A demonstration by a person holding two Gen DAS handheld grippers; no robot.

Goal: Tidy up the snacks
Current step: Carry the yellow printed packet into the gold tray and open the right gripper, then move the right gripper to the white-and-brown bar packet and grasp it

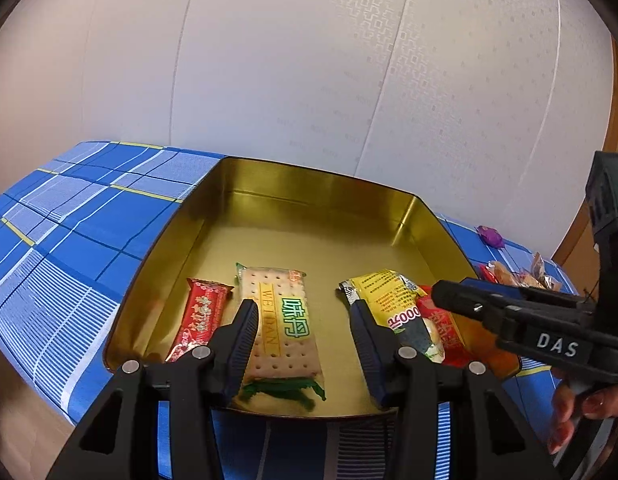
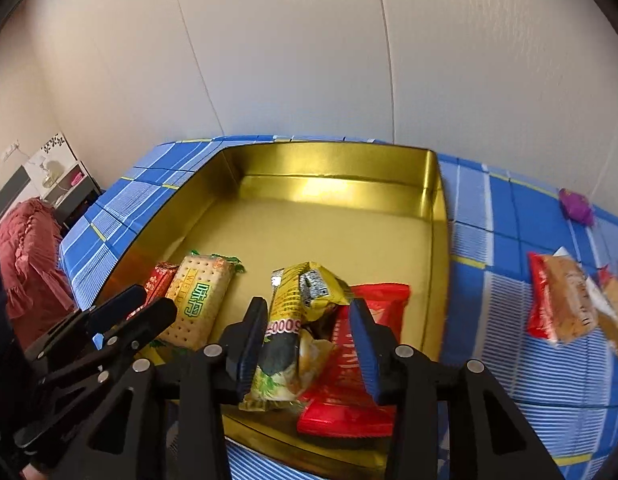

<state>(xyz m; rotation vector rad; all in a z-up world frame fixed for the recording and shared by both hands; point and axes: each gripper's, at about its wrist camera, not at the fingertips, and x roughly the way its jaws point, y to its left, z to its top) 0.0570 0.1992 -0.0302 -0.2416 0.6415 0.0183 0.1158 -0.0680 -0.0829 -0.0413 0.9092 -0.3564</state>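
Observation:
A gold tin [image 1: 309, 196] [image 2: 329, 160] stands on the blue checked cloth. In it lie a red bar [image 1: 199, 316] [image 2: 159, 280], a cracker pack with green lettering [image 1: 281, 320] [image 2: 199, 300], a yellow snack pack [image 1: 393, 304] [image 2: 297, 320] and a red pack [image 1: 441, 332] [image 2: 349, 384]. My left gripper [image 1: 305, 344] is open and empty above the tin's near edge, next to the cracker pack. My right gripper [image 2: 309, 340] is open over the yellow and red packs, its fingers either side of them; it also shows in the left wrist view [image 1: 509, 312].
More wrapped snacks [image 2: 561, 304] [image 1: 517, 276] and a purple candy [image 2: 575, 206] [image 1: 489, 236] lie on the cloth right of the tin. A white wall stands close behind. A red garment [image 2: 25, 256] and a shelf are at far left.

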